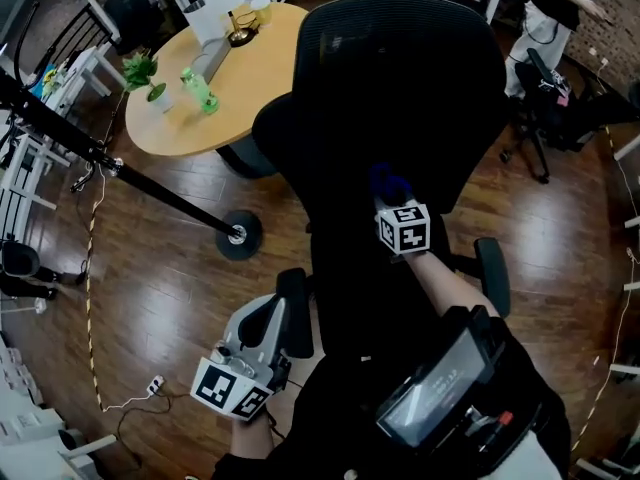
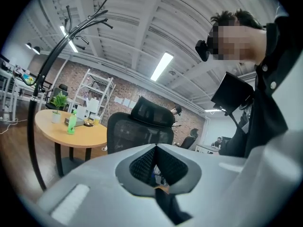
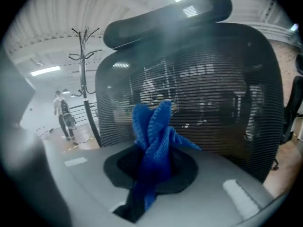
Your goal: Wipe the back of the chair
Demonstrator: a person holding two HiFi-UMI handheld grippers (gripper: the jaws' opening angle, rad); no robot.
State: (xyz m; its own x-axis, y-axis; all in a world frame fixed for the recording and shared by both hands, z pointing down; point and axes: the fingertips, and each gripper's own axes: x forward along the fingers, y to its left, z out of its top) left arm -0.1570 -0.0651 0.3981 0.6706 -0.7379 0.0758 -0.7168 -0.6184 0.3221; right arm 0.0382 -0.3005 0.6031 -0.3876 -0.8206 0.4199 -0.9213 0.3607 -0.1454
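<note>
The black mesh office chair stands with its back toward me and fills the middle of the head view. My right gripper is shut on a blue cloth and holds it against the lower middle of the chair back. In the right gripper view the blue cloth sticks up from the right gripper, with the mesh back close ahead. My left gripper hangs low at the chair's left side, by the armrest. The left gripper is shut on nothing and points away past another chair.
A round wooden table with a green bottle and a small plant stands beyond the chair to the left. A coat stand's round base and pole lie left of the chair. A person and another chair are at right.
</note>
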